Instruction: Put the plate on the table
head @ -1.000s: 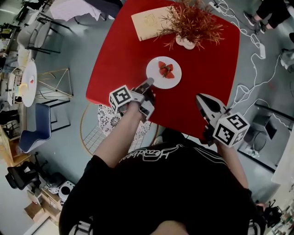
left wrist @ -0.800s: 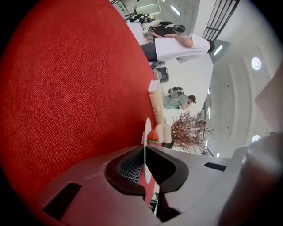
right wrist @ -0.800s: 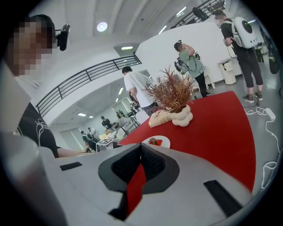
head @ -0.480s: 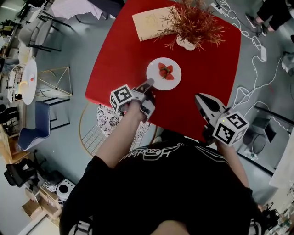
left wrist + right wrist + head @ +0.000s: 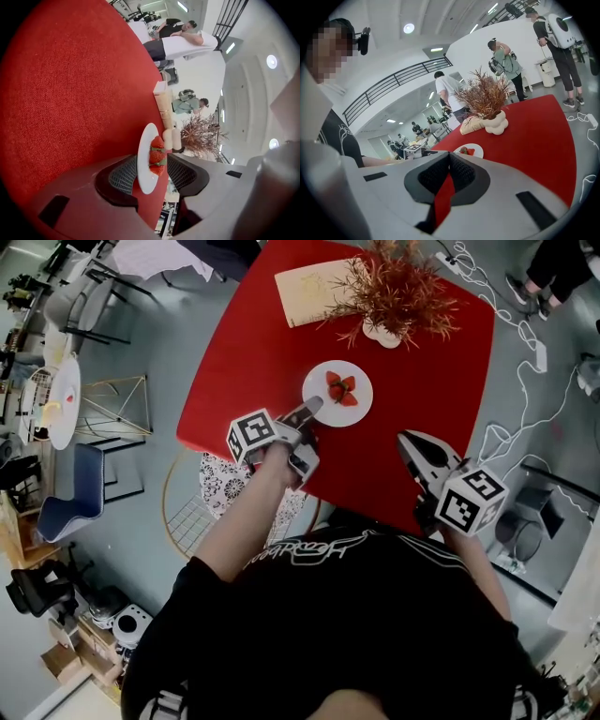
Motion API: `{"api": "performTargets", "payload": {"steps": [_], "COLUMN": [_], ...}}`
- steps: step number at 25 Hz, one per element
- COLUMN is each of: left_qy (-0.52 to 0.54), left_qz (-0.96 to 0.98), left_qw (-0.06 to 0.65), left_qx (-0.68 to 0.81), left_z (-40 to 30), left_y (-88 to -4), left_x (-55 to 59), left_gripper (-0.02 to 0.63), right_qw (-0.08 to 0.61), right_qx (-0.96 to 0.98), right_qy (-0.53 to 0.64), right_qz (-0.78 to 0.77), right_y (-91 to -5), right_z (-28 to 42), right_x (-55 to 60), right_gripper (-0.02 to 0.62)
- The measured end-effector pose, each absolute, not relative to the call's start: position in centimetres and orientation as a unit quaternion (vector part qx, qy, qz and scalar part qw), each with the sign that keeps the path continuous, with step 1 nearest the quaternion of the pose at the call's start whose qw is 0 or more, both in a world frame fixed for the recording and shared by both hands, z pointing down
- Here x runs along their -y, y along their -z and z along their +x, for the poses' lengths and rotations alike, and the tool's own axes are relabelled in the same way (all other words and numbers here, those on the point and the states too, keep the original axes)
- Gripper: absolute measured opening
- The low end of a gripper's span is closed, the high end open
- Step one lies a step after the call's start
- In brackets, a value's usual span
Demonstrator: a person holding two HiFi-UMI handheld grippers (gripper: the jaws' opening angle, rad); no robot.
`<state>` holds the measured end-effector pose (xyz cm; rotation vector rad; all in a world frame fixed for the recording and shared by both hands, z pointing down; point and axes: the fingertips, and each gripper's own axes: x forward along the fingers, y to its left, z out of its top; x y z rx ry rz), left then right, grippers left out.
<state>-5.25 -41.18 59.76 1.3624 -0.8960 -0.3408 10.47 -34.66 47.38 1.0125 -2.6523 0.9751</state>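
Red table (image 5: 244, 352) with the white plate (image 5: 362, 396) of strawberries (image 5: 340, 388) lying flat on it, near the person's side.
Only the left gripper view shows how the left gripper (image 5: 311, 410) stands: jaws opening, plate rim between the pads, neither pressing. The head view shows just its tips at the rim. The right gripper (image 5: 411, 448) hovers well apart by the table's edge, jaws together on nothing. Beyond the plate stand a dried plant (image 5: 398, 287) in a white vase (image 5: 380, 331) and a tan booklet (image 5: 309, 282) — background people appear only in the gripper views.
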Motion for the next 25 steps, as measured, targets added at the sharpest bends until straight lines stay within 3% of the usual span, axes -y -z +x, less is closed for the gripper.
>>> {"api": "performTargets", "payload": {"steps": [25], "left_qy": [-0.259], "left_qz": [0.758], "left_qw": [0.404], "left_qx": [0.441], "left_z": [-3.3], "left_y": [-60.6], "left_x": [39.0], "left_gripper": [0.240], "right_qw": [0.085], "right_qx": [0.882], "right_qy": [-0.344], "right_qz": [0.312], "right_y": [-48.7], "right_z": [10.8], "right_x": [35.7], "right_gripper": [0.008]}}
